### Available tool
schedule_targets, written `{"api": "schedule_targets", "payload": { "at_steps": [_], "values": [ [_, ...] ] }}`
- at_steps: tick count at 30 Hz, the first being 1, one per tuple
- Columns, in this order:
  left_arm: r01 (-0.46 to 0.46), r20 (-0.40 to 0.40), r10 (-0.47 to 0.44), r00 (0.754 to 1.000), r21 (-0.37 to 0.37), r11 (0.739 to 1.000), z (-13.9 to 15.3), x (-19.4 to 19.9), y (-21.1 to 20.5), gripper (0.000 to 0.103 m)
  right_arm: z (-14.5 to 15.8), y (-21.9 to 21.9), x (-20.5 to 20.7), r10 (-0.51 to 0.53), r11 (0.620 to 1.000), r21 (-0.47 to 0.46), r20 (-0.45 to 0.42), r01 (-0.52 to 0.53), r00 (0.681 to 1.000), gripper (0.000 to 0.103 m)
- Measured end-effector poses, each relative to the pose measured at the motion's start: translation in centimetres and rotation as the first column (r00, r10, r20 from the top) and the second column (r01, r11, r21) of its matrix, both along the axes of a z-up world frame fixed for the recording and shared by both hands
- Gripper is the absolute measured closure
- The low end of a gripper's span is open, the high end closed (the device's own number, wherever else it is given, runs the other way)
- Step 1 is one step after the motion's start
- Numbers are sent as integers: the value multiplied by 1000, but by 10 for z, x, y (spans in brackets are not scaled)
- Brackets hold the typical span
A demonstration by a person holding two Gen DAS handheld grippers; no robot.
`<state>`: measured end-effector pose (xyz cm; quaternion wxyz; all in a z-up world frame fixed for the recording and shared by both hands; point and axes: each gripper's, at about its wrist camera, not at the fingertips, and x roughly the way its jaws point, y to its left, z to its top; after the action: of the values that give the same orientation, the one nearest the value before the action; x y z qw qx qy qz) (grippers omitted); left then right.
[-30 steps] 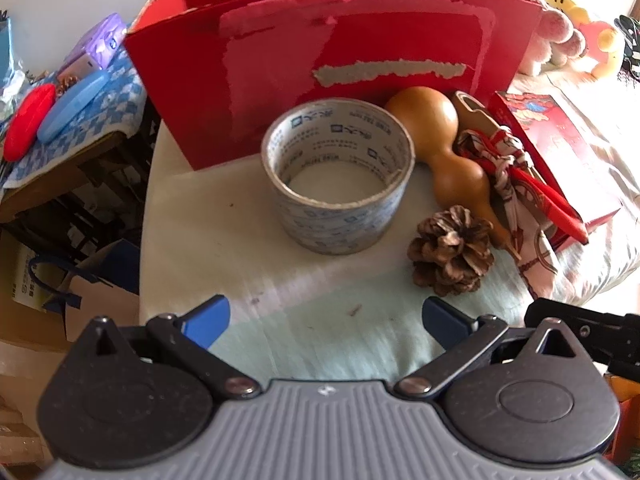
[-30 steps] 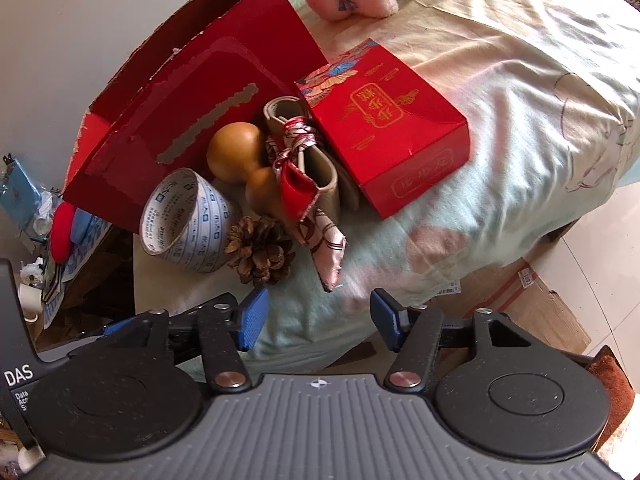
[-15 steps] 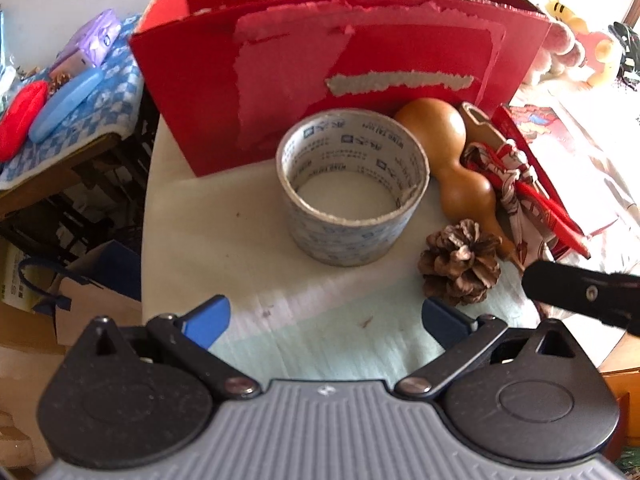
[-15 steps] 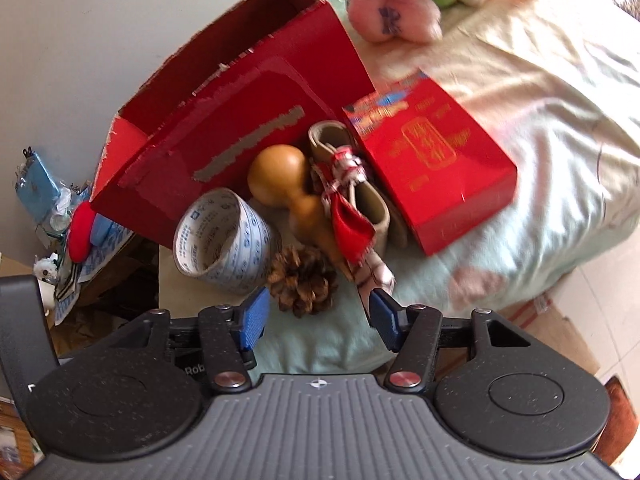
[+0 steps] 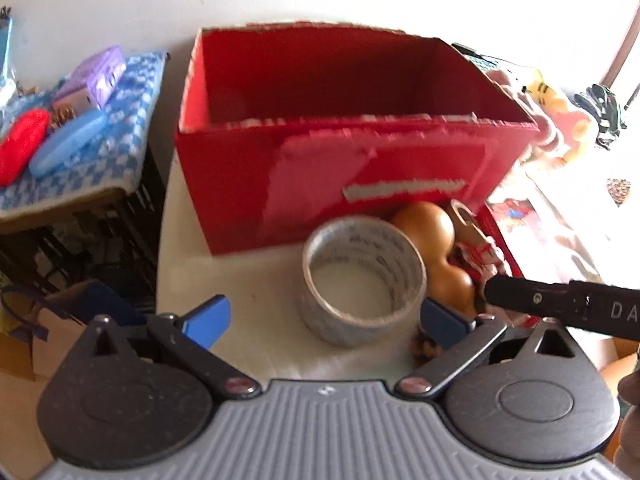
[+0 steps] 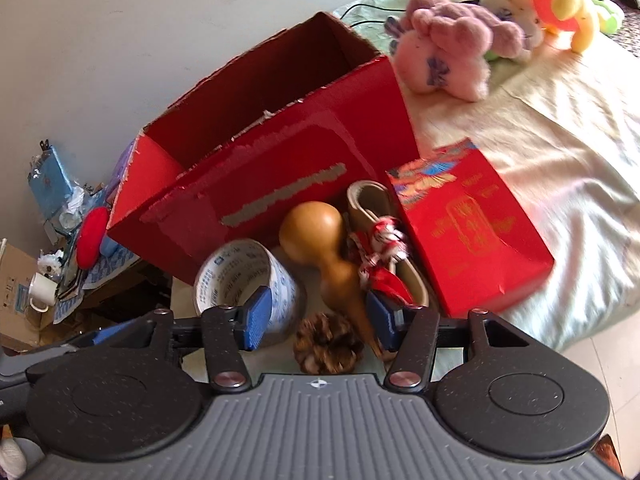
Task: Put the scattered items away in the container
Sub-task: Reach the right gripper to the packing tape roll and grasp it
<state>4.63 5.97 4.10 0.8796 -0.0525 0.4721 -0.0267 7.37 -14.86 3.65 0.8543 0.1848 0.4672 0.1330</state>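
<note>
An open red cardboard box (image 5: 320,184) (image 6: 280,168) stands on the pale cloth. In front of it lie a tape roll (image 5: 362,280) (image 6: 244,276), a brown gourd (image 5: 436,256) (image 6: 320,248), a pine cone (image 6: 326,344), a beige shoe with a red patterned cloth (image 6: 384,248) and a flat red gift box (image 6: 468,228). My left gripper (image 5: 326,318) is open, just in front of the tape roll. My right gripper (image 6: 320,316) is open, its fingers either side of the pine cone and the gourd's narrow end.
A side stand with a blue checked cloth (image 5: 100,148) holds a red pouch and blue case at the left. Plush toys (image 6: 460,40) lie on the bed behind the box. The bed edge drops off to the right (image 6: 592,320).
Both grippers have moved forward and nearer the items. The left one has closed in on the tape roll, the right one on the pine cone. The right gripper's arm now crosses the left view.
</note>
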Motion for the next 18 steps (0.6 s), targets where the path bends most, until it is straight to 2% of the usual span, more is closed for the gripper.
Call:
{"api": "schedule_targets", "payload": {
  "at_steps": [1,3,5,8,11,13,16,18],
  "values": [
    [0,-14,-1,1000,-17,1000,-1,4,3,5,1,2,6,22,1000,3,6,-22,1000,48],
    [-2,-38,0,999,-55,998,-4,8,7,12,5,7,17,75,997,2,31,-75,997,55],
    [-20,-64,18,998,-28,999,-11,11,7,25,6,12,29,124,992,6,34,-124,992,61],
    [-56,-99,56,993,-3,998,-21,16,7,30,3,18,47,185,983,18,13,-185,983,68],
    [-88,-118,86,989,-12,996,-26,22,7,31,1,27,57,246,969,-1,-9,-246,969,70],
    [-95,-116,95,989,8,995,-26,25,7,32,0,32,60,280,960,-15,-18,-280,960,70],
    [-99,-134,101,986,25,995,-29,28,5,44,-4,37,67,316,948,-12,-46,-317,948,78],
    [-101,-135,100,986,4,995,-30,30,7,50,-7,40,71,326,944,-24,-66,-328,943,82]
  ]
}}
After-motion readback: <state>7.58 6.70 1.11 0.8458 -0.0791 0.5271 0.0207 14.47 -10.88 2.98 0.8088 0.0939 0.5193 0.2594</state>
